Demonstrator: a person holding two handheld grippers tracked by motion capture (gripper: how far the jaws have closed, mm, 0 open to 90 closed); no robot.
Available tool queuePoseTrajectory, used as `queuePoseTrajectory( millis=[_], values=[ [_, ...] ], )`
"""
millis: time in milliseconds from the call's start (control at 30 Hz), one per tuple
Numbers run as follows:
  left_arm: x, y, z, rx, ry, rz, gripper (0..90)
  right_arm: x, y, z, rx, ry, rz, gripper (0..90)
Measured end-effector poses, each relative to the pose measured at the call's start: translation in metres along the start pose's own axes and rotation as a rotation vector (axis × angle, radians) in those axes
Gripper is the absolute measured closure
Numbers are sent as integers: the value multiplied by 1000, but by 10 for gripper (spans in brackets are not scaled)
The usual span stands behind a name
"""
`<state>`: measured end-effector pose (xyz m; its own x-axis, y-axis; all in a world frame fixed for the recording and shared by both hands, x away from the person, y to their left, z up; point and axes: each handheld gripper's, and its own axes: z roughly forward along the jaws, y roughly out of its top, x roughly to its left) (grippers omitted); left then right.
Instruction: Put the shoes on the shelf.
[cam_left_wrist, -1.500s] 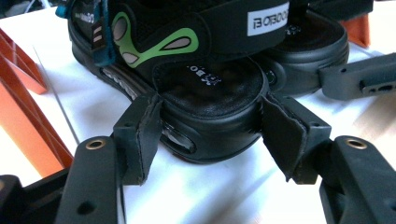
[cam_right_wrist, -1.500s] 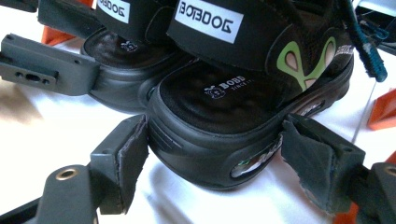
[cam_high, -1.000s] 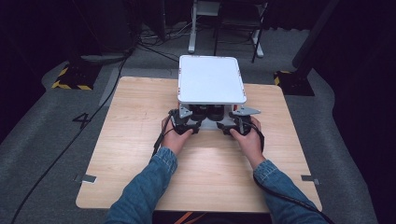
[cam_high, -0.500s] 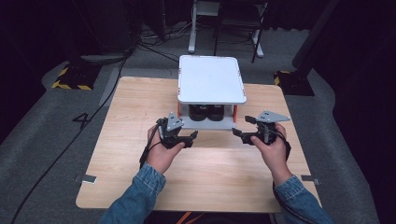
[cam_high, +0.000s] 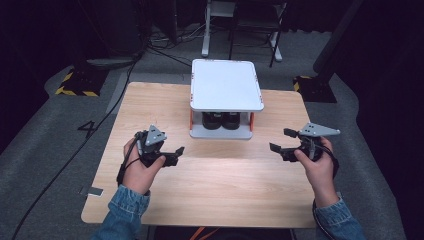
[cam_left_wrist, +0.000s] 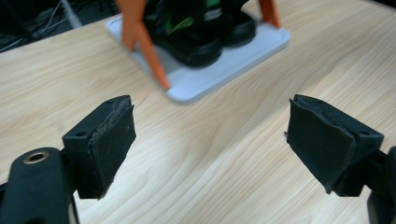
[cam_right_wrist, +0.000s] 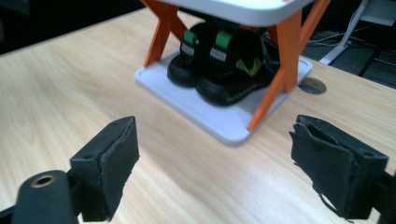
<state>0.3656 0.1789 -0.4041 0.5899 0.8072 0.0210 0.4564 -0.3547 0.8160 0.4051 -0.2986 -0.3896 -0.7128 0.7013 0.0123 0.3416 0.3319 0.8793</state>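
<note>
The pair of black shoes (cam_right_wrist: 219, 65) is tucked on the lower shelf of the white two-tier rack (cam_high: 226, 85), which stands near the table's (cam_high: 210, 195) far edge, midway along it, so the footwear is kept stowed. The left gripper (cam_high: 172, 155) and the right gripper (cam_high: 280, 141) are held well apart above the table on either side of the rack, jaws having just been opening, nothing between them. The shoes' rear parts are hidden by the top shelf and orange struts (cam_right_wrist: 280, 56).
</note>
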Motion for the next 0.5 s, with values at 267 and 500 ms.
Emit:
queuePoseTrajectory(
  millis=[267,500],
  values=[
    [16,-24,-12,76,51,-43,164,-12,-20,-21,23,-26,11,158],
    [31,-48,-4,155,76,-110,167,-28,-47,-22,100,-68,18,160]
  ],
)
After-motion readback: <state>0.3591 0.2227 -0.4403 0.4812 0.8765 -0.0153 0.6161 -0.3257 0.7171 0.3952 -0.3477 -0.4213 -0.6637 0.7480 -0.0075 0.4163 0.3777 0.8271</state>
